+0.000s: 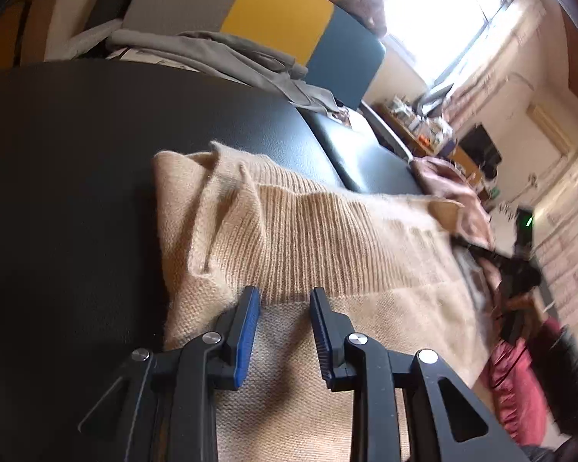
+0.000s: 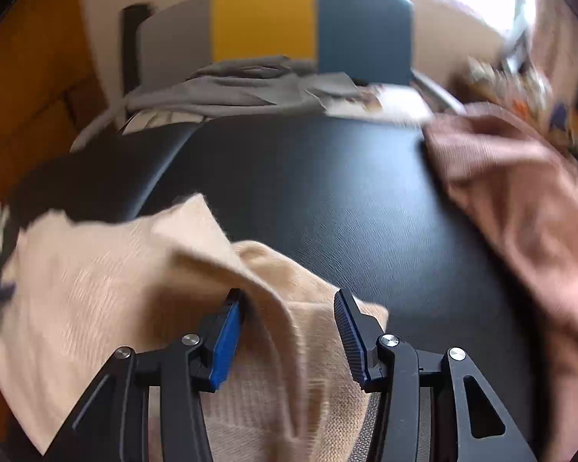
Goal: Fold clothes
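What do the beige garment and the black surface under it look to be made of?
Beige garment: a soft knit, likely wool or acrylic; ribbed band, fuzzy edges, matte. Black surface: looks like leather or vinyl padding; fine pebbled grain, soft sheen, a seam between cushions.

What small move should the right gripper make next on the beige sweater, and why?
Probably close the right gripper on the raised fold of the beige sweater: its jaws stand open around that ridge, and the sweater still lies rumpled on the black surface.
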Tool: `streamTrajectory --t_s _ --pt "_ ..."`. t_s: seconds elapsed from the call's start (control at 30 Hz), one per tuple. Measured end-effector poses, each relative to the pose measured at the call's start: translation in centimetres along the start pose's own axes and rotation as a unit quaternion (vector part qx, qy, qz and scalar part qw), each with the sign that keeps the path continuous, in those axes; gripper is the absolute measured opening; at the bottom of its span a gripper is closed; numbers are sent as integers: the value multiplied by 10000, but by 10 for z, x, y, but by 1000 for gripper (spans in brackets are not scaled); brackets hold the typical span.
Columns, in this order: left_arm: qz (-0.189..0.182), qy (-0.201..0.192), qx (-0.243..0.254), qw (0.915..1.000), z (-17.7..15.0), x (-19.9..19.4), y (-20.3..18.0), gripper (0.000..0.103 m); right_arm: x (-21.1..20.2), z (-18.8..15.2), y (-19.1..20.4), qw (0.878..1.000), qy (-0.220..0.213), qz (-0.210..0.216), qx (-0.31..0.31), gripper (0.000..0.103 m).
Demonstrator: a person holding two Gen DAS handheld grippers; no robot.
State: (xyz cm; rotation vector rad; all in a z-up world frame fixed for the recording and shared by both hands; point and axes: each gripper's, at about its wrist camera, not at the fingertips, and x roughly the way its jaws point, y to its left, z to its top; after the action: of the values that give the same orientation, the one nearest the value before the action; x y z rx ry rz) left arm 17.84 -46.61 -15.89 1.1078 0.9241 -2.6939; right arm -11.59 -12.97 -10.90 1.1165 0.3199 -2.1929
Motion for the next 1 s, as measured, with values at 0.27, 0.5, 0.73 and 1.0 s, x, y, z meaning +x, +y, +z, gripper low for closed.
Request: streamTrajectory --t_s 0.27,0.5,0.73,1.0 --pt "236 -227 41 9995 28 -21 20 32 -38 -5 15 9981 -597 -161 4 49" --pt "207 226 487 9983 51 -4 27 33 -50 -14 81 9949 -584 26 -817 59" --pt "129 714 706 9949 66 39 20 31 -18 -23 93 9973 17 209 -708 59" --pt "760 483 609 9941 58 29 22 4 -4 -35 58 9999 50 137 55 66"
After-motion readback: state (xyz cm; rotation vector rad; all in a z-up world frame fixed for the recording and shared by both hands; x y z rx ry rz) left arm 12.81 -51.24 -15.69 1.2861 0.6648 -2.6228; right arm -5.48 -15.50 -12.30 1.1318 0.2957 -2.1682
